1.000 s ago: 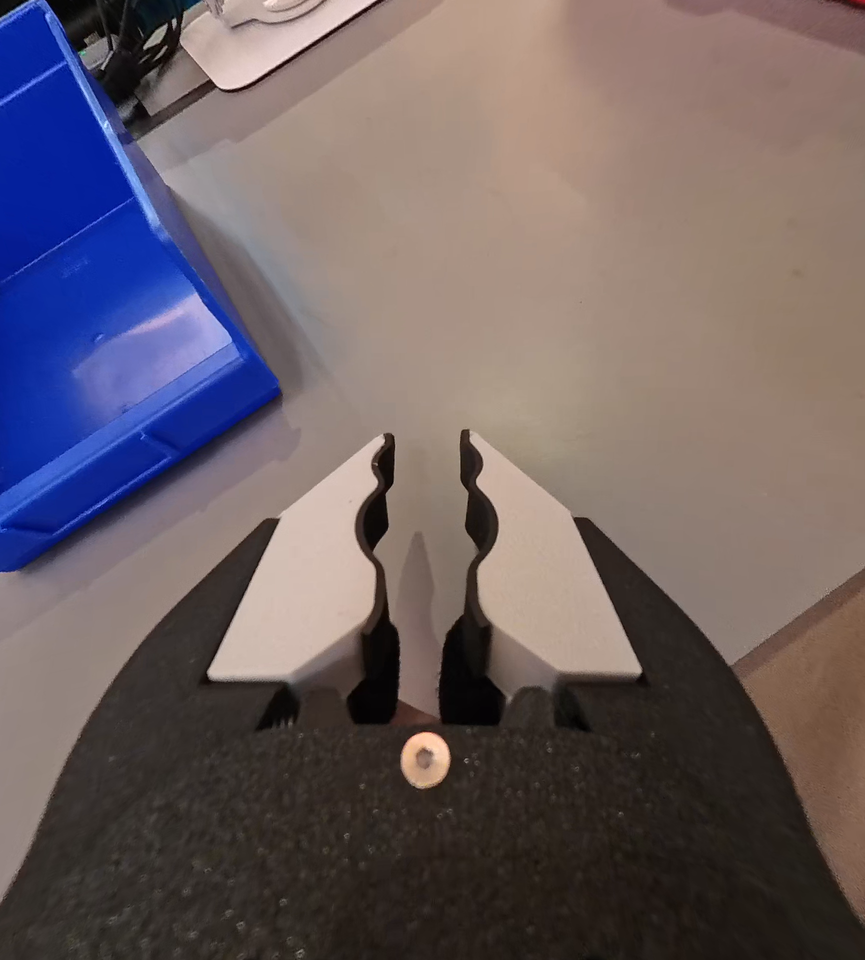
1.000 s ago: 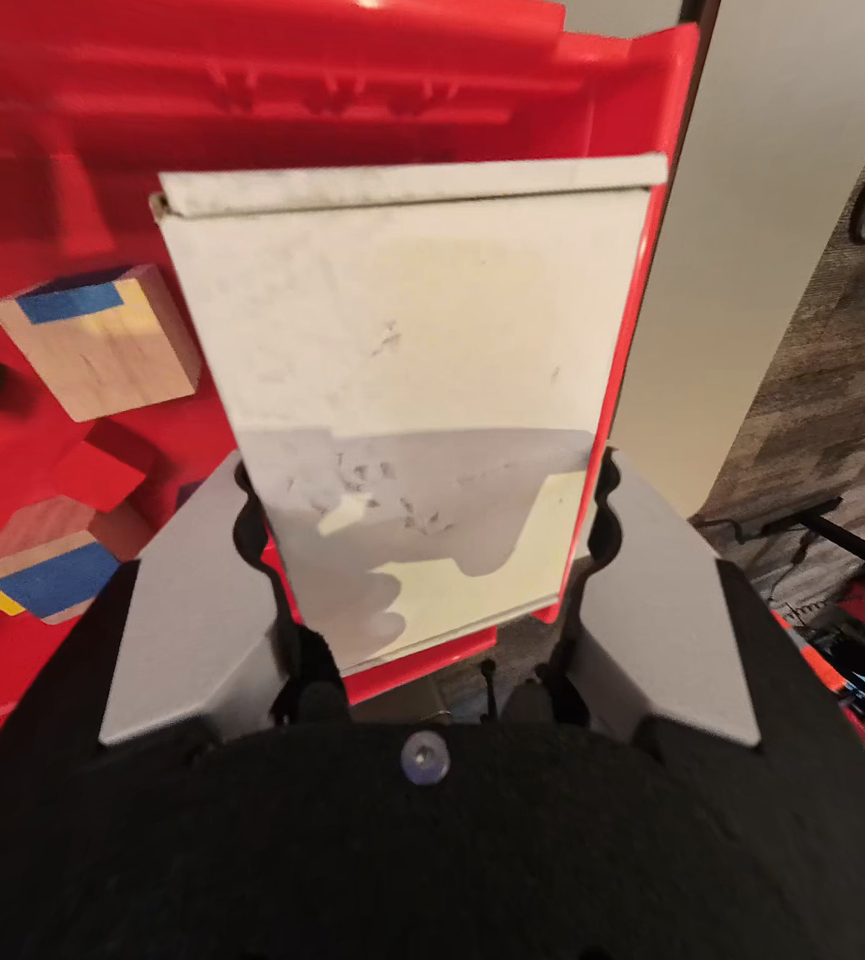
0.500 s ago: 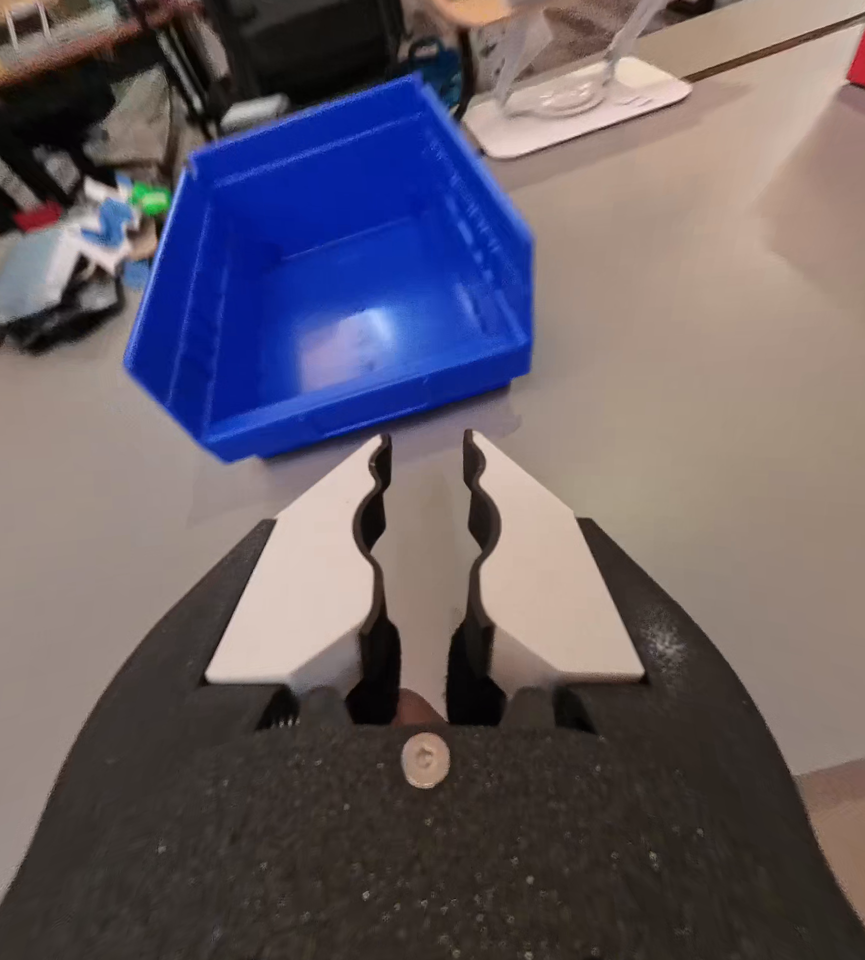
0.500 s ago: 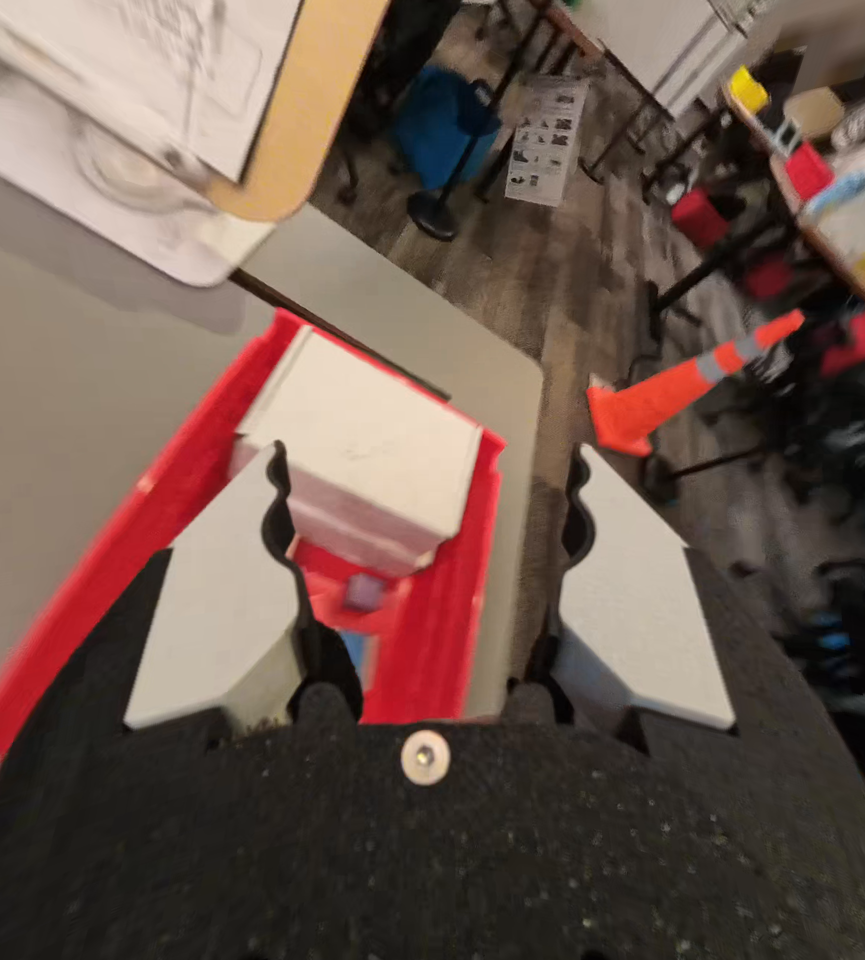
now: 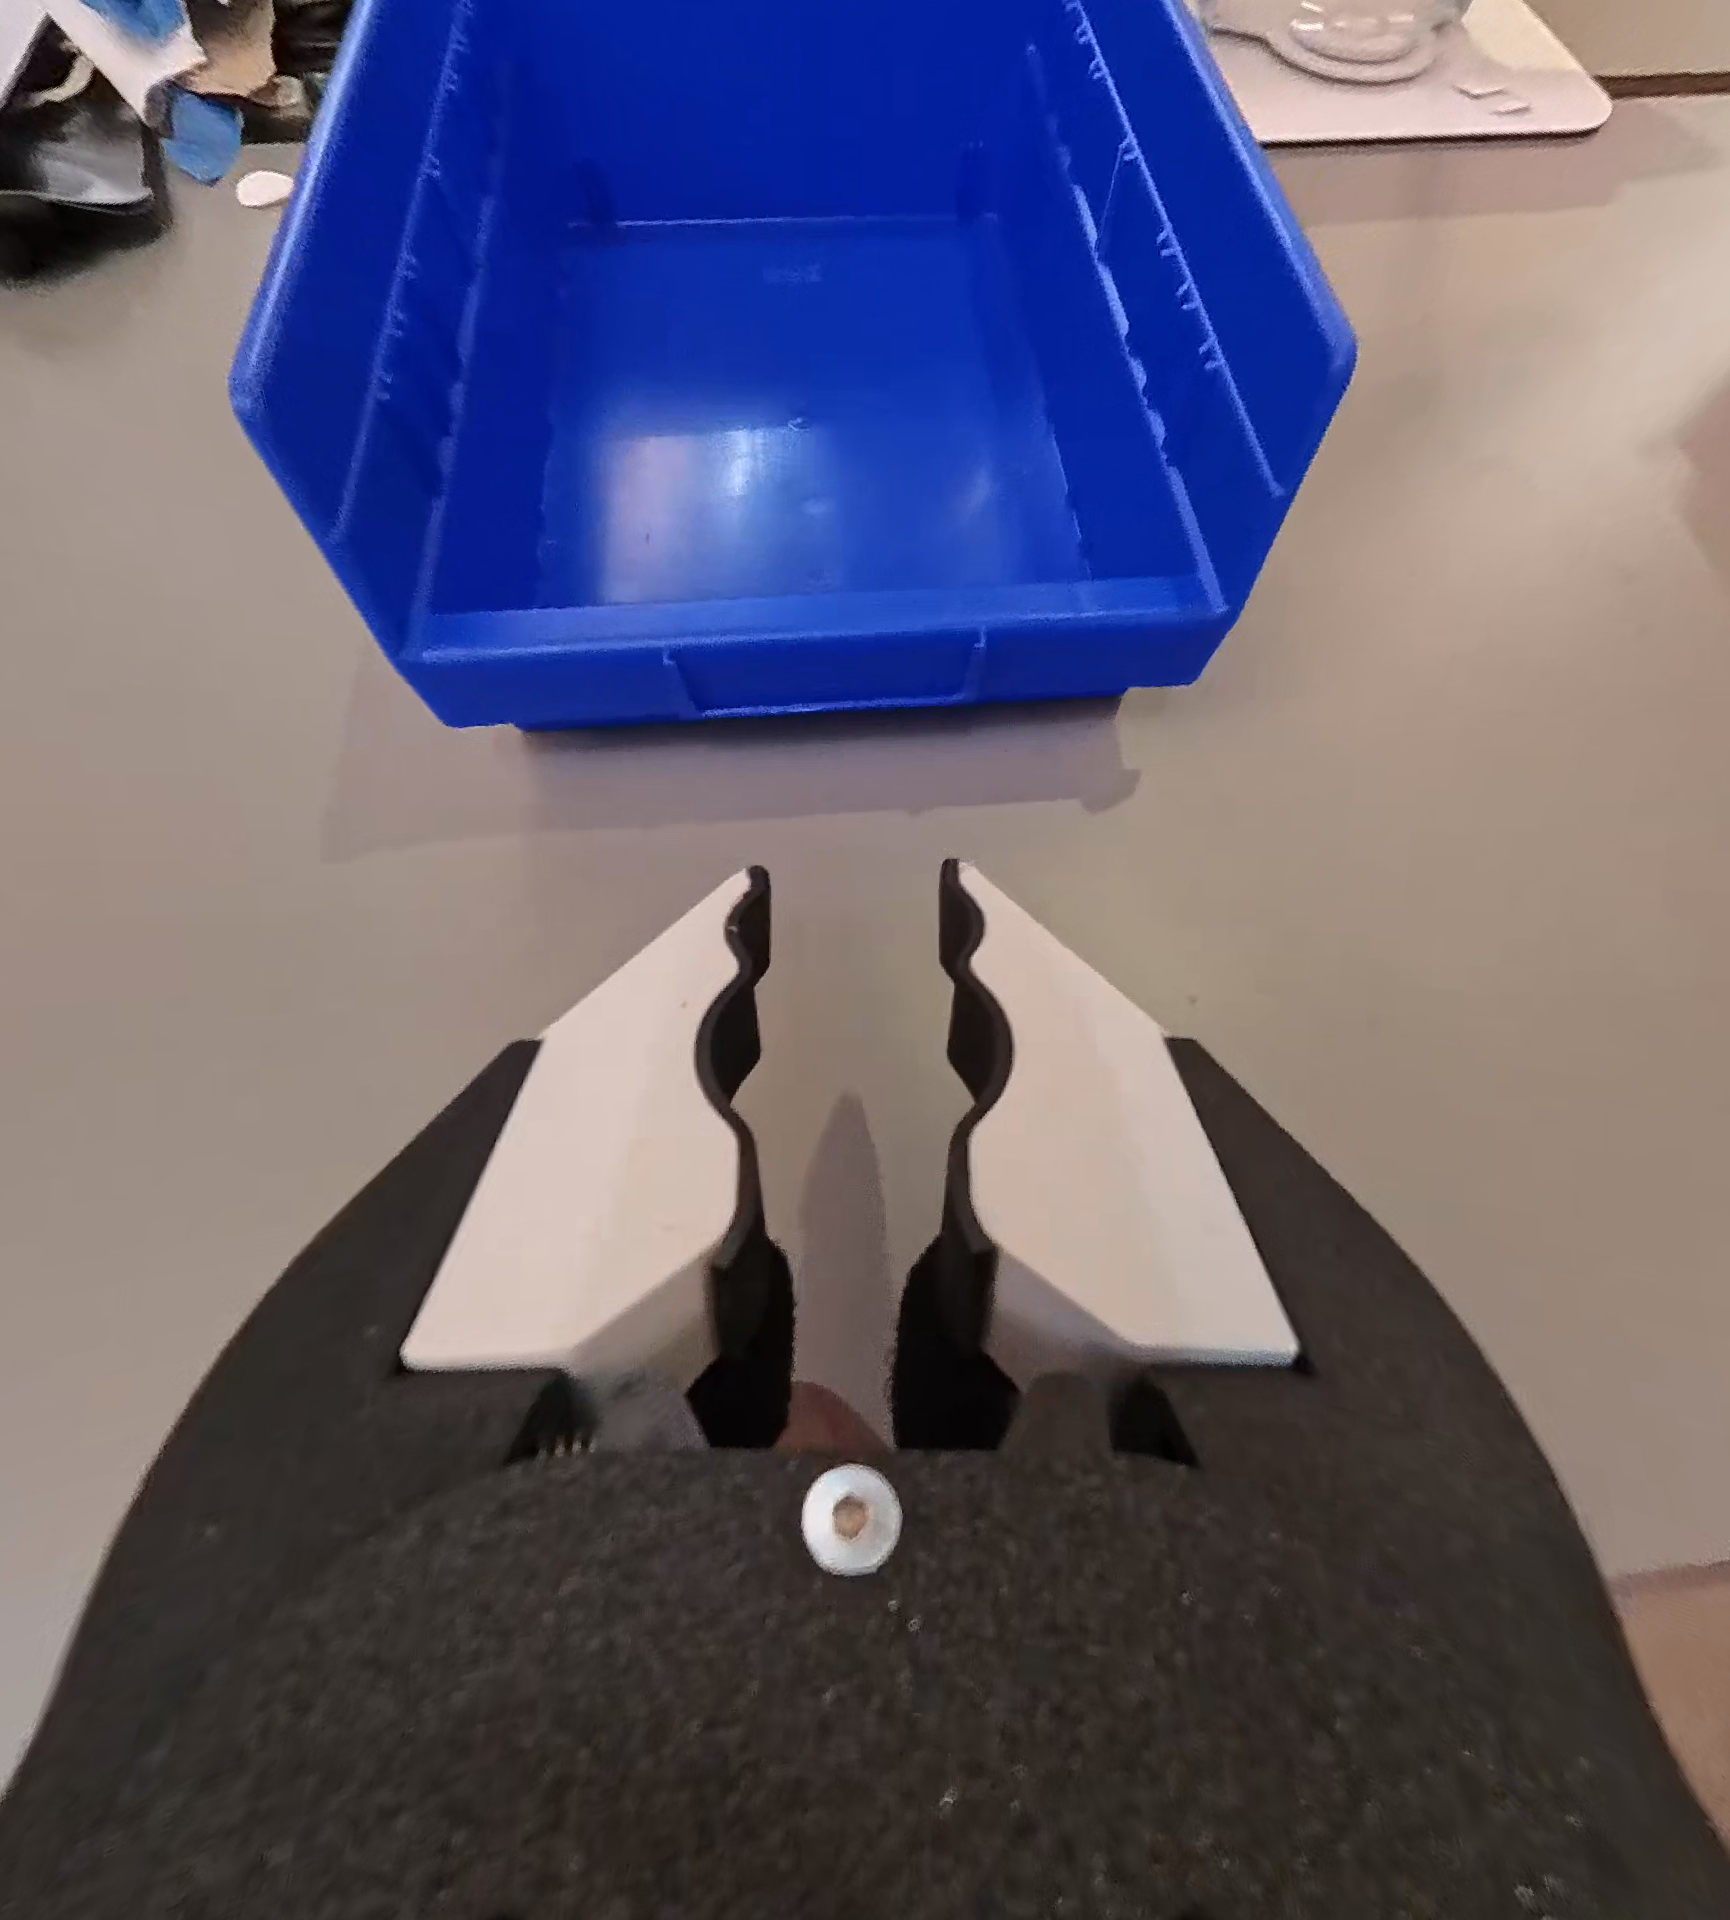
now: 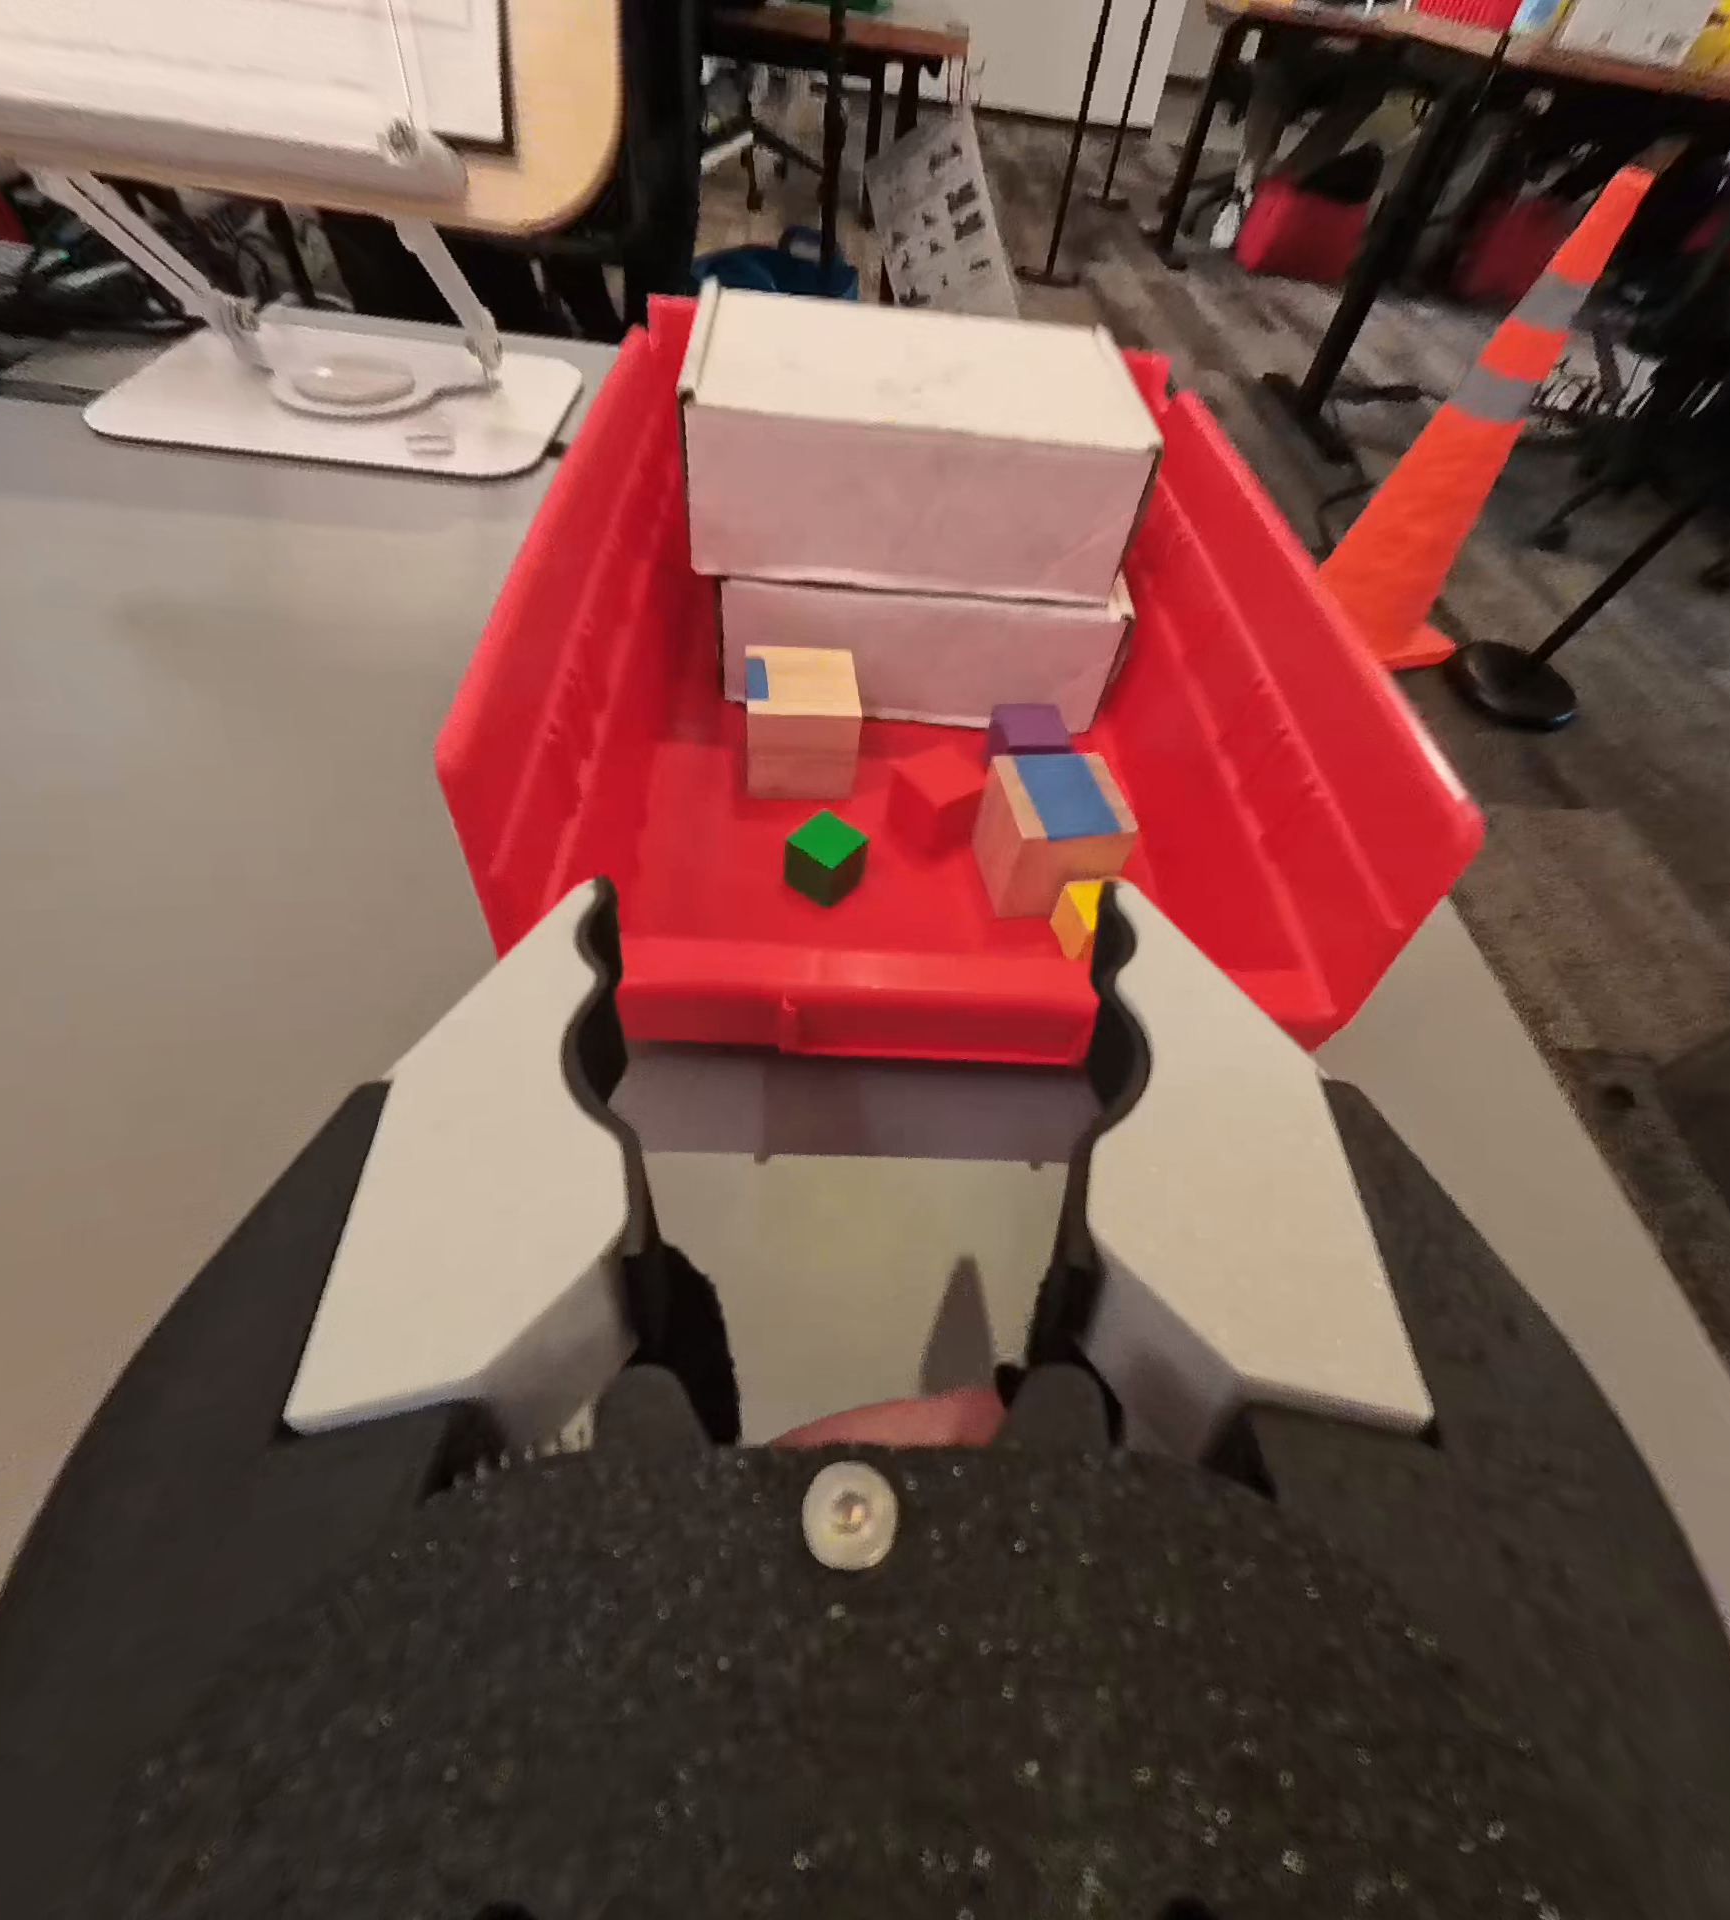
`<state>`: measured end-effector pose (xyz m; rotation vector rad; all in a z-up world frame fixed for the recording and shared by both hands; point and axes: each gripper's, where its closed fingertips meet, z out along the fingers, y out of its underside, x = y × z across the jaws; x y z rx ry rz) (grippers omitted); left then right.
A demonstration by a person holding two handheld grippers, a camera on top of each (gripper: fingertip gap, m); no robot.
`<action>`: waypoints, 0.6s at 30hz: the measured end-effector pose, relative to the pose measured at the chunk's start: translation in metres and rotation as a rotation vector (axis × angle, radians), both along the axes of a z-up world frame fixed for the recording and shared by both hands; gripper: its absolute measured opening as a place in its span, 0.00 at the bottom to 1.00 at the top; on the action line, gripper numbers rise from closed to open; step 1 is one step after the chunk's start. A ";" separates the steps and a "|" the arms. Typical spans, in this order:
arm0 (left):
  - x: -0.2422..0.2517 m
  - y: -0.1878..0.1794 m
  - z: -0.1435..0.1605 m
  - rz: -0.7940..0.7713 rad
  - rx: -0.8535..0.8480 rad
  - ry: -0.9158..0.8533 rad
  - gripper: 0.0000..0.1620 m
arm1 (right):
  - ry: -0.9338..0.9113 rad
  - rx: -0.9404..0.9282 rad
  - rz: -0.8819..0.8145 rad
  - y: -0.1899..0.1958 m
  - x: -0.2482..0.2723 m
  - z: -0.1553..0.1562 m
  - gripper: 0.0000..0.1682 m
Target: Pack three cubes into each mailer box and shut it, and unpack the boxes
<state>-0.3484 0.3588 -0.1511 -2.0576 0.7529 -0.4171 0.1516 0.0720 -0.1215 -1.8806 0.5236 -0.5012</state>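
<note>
My jaws stand apart on both sides and grip nothing: the left gripper [image 5: 848,883] has a narrow gap, the right gripper [image 6: 853,909] a wide one, and both hover over the grey table [image 5: 1463,935].

Judging by how things lie, the work is either at its start or at its end. Straight ahead of my left jaws, at 12 o'clock, the blue bin [image 5: 788,665] holds nothing. Ahead of my right jaws the red bin [image 6: 840,1013] holds everything. Two white mailer boxes [image 6: 908,457] are stacked at its 12 o'clock end, both shut; whether they hold cubes I cannot tell. Six cubes lie loose in front of them, so that packing seems to me still to do, or the unpacking is over.

Of the cubes, a green cube [image 6: 825,854] sits nearest the middle, with a red cube [image 6: 934,795] at its 2 o'clock. A big wooden cube [image 6: 801,719] touches the lower box at 11 o'clock. A second wooden cube [image 6: 1048,831] with a blue top is at 3 o'clock, a purple cube [image 6: 1027,727] is behind it, and a small yellow-orange cube [image 6: 1077,916] is half hidden by my right finger.
</note>
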 end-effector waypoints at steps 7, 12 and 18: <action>-0.004 0.004 -0.004 0.025 -0.007 0.013 0.19 | 0.064 -0.002 0.066 0.007 -0.016 -0.007 0.49; -0.009 0.009 -0.009 0.050 -0.008 0.032 0.20 | 0.107 -0.001 0.093 0.010 -0.024 -0.010 0.48; -0.011 0.008 -0.008 0.053 0.005 0.054 0.20 | 0.104 -0.011 0.108 0.011 -0.029 -0.011 0.48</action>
